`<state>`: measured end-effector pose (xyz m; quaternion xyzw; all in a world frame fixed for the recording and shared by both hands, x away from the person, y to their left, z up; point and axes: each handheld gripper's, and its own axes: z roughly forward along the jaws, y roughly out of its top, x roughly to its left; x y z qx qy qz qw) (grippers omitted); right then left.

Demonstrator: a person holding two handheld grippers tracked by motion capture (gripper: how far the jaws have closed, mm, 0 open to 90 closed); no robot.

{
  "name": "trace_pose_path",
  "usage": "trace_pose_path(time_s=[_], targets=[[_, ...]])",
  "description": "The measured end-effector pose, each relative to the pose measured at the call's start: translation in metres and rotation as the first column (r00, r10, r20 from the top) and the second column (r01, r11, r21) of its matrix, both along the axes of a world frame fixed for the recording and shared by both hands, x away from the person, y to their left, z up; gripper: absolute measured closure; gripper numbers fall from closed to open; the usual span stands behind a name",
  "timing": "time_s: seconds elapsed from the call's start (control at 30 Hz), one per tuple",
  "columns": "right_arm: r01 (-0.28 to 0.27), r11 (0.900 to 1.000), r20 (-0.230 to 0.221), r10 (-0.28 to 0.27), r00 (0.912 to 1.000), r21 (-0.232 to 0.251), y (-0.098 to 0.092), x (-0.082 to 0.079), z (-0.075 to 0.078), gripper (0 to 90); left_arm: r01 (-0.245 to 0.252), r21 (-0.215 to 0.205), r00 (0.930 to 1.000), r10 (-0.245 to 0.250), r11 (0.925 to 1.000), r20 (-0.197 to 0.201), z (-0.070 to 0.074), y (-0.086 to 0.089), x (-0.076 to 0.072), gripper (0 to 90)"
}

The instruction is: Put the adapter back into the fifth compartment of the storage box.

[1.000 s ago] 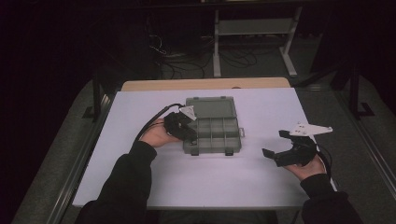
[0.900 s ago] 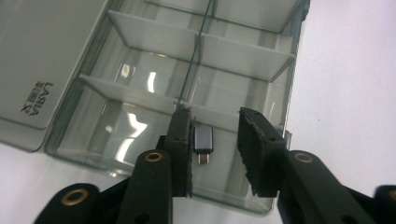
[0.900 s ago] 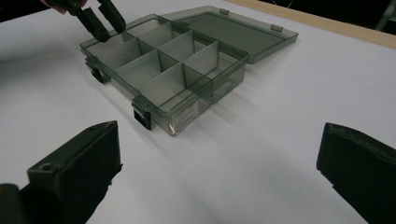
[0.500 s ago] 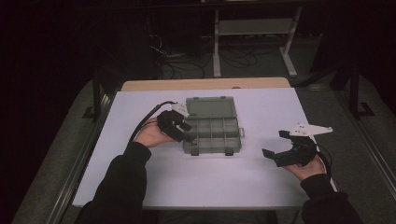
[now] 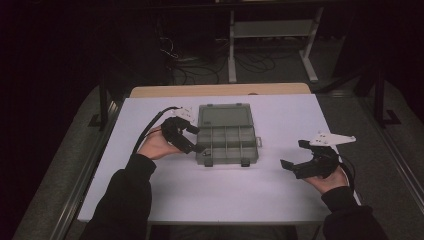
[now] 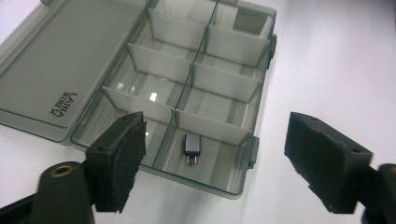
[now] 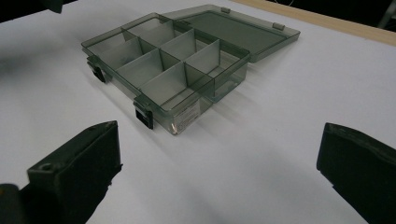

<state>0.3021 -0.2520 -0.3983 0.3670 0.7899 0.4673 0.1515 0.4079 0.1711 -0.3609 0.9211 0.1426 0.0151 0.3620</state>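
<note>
— What carries everything here?

— A flat white rectangular tabletop (image 5: 210,195), with a strip of pale bare wood (image 5: 220,90) showing along its far edge.

— And what lies directly on it?

— One thing: a translucent grey plastic compartment box (image 5: 227,145), roughly at the middle. Its hinged lid (image 5: 223,115) is swung open and lies flat on the surface, on the far side (the dividers make two rows of cells).

— Anything inside?

— A small grey metal adapter (image 6: 191,147) in one corner cell.
</note>
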Motion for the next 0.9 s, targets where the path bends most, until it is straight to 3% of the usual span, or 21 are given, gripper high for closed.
trace_pose_path(time_s=[0.1, 0.13, 0.2, 0.37, 0.9], targets=[[0.000, 1.000, 0.001, 0.000, 1.0000, 0.001, 0.000, 0.000, 0.000, 0.0, -0.007, -0.006, 0.9999, 0.007, 1.0000, 0.012, 0.002, 0.003, -0.001, 15.3], [0.001, 1.000, 0.000, -0.001, 1.0000, 0.000, 0.000, 0.000, 0.000, 0.0, -0.020, -0.037, 0.9994, 0.021, 0.9991, 0.028, 0.007, 0.008, -0.005, 13.1], [0.002, 1.000, 0.000, -0.002, 1.0000, 0.000, 0.000, 0.000, 0.000, 0.0, -0.032, -0.054, 0.9992, 0.033, 0.9980, 0.022, 0.008, 0.011, -0.006, 9.4], [0.001, 1.000, -0.003, -0.001, 1.0000, -0.003, 0.000, 0.000, 0.000, 0.0, -0.075, -0.059, 0.9966, 0.077, 0.9954, 0.030, 0.006, 0.021, -0.009, 2.9], [0.004, 1.000, -0.003, -0.004, 1.0000, -0.003, 0.000, 0.000, -0.001, 0.0, -0.121, -0.106, 0.9895, 0.129, 0.9869, 0.065, 0.008, 0.052, -0.025, 0.9]])
